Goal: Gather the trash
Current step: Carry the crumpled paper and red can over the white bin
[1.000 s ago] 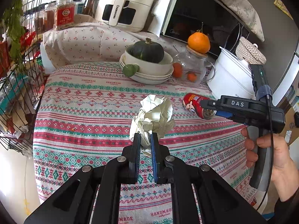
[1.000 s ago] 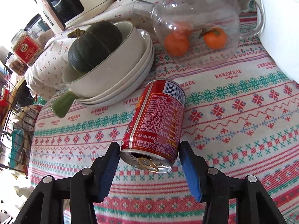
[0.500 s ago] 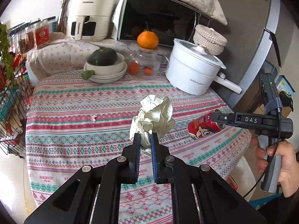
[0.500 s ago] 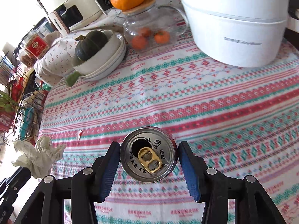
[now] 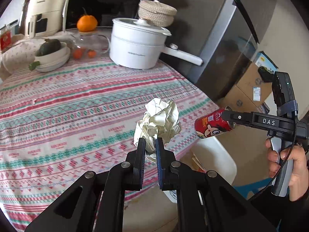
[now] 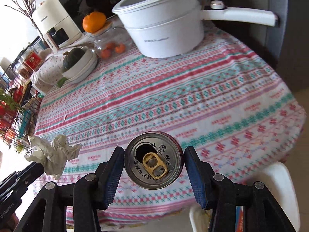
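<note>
— What do your claws hold?

— My left claw (image 5: 150, 142) pinches a crumpled paper ball (image 5: 159, 122), lifted above the edge of the desk (image 5: 77, 104). My right claw (image 6: 153, 154) grips a red drink can (image 6: 153, 159) by its sides, opened top toward the camera, near the desk edge above a white bin (image 6: 278, 176).

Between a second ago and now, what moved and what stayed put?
Both grippers have pulled back from the dishes toward the table's near edge. The right gripper lifted the red can off the tablecloth; the left gripper carries the crumpled paper along. Both grips are unchanged. The white pot, squash bowl and glass teapot stayed put.
</note>
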The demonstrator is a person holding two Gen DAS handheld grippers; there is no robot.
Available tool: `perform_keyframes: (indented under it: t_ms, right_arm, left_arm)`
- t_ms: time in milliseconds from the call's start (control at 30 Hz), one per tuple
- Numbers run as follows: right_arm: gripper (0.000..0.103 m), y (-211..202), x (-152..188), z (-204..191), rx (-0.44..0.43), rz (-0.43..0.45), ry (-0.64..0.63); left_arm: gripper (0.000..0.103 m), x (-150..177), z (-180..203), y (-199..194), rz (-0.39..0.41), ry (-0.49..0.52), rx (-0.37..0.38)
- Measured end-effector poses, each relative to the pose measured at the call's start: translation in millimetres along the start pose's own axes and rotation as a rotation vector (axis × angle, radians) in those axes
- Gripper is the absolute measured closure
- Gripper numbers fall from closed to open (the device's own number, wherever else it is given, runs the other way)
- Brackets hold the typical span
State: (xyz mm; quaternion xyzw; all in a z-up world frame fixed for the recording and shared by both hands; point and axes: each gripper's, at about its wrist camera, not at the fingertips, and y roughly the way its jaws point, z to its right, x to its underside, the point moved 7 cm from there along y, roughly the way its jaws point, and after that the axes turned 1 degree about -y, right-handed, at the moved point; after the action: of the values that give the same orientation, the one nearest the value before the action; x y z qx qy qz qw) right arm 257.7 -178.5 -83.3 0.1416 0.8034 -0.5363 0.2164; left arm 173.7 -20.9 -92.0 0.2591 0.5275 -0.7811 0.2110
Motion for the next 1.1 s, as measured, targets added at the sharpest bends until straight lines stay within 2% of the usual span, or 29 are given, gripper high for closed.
perform_keyframes:
  t_ms: [233,433,533,833,1000,1100]
  right_arm:
    - [0.047,-40.5,45.7,69.8,0.076,0.021,0.072]
    - [0.047,-43.8,88.3,123.7,0.142,-0.007,0.153]
    - [0.047,-32.8,110.3,149.1,0.184,-0.068,0.202]
    - [0.047,1.2,161.5,197.9,0.214,-0.263,0.3]
    - [0.046,6.6,174.4,208.9,0.183,-0.315,0.353]
    - [0.044,0.5,175.2,212.5,0.186,-0.308,0.369]
  left_arm:
    - [0.092,39.3,60.0,41.0,-0.103,0.074,0.065]
    - [0.092,59.2,95.7,64.1,-0.159,0.158,0.084]
    - [0.092,66.0,102.2,74.9,-0.184,0.173,0.084]
    - [0.092,67.3,123.7,99.7,-0.214,0.202,0.09]
    - [0.092,66.9,141.1,114.6,-0.23,0.219,0.101]
    - [0.092,69.9,151.0,125.1,-0.243,0.234,0.106]
